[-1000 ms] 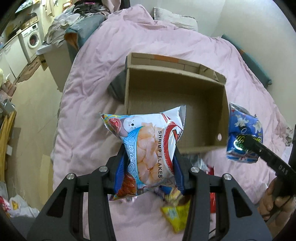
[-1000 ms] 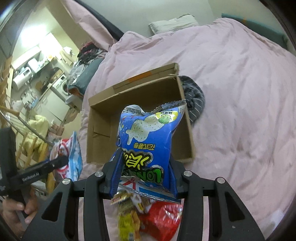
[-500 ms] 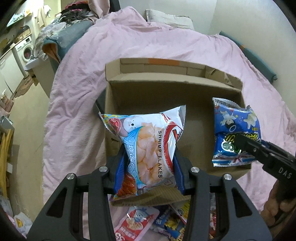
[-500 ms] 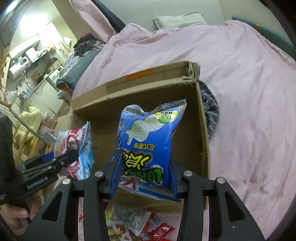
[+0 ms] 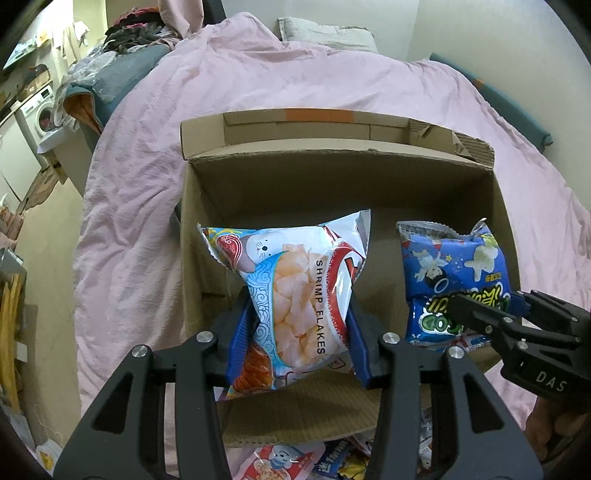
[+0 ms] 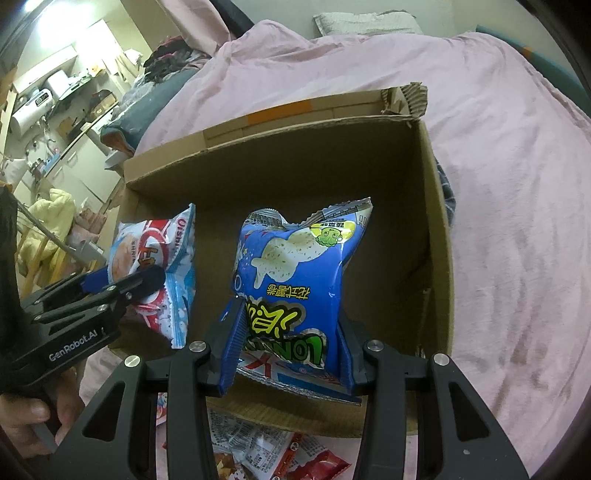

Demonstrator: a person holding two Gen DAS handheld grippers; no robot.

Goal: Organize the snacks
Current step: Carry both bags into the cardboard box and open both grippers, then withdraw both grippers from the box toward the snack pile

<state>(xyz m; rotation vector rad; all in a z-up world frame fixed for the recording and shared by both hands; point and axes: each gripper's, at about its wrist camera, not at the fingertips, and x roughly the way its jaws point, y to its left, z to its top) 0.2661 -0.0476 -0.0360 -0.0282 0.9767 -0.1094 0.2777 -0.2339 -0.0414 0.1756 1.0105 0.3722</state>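
Nearest the cameras, loose snack packets (image 6: 258, 454) lie scattered on the bed just in front of the cardboard box (image 5: 332, 177). Above them the left gripper (image 5: 295, 332) is clenched on the lower half of the shrimp flakes bag (image 5: 295, 288), and the right gripper (image 6: 288, 339) is clenched the same way on the blue snack bag (image 6: 295, 273). Both bags hang upright over the open box, side by side and apart, the shrimp flakes toward its left wall, the blue one toward its right.

These bags look light, air-puffed and crinkly, with slick foil skins and brittle contents, so a gentle pinch low on the body or on a crimped seam seems the best hold; a hard squeeze could crush the snacks or burst the bag.

The box floor looks bare, so little stands in the way except the near wall (image 5: 303, 410) and the raised rear flap (image 5: 332, 125). Beyond lies the pink duvet (image 5: 332, 74), a dark striped cloth (image 6: 447, 188) beside the box, a pillow (image 6: 365, 22), and off left a washing machine (image 5: 44, 110).
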